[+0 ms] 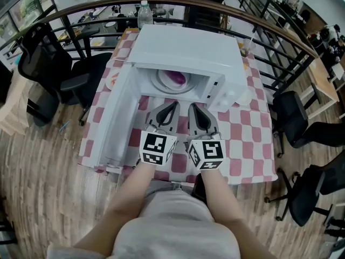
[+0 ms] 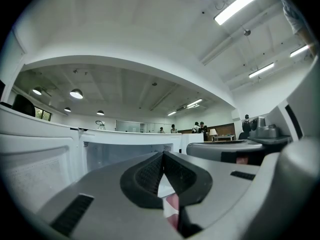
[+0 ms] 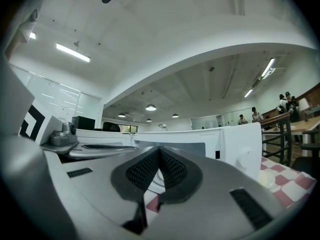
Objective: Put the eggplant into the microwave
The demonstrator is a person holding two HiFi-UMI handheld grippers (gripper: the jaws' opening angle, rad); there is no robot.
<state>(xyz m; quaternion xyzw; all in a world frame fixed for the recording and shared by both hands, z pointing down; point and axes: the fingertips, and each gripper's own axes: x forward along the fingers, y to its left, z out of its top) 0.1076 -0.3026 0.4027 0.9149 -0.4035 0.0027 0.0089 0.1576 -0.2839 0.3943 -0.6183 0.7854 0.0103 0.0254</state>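
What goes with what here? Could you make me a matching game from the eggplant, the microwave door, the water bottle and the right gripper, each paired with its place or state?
Things:
1. eggplant
2. microwave door
3. water bottle
4. right gripper

Places or states:
A. stands behind the microwave
B. jaws shut, nothing between them
C. swung open to the left
D. lies on the plate inside the cavity

Pairs: 1-D, 2-C, 3-A, 4-B.
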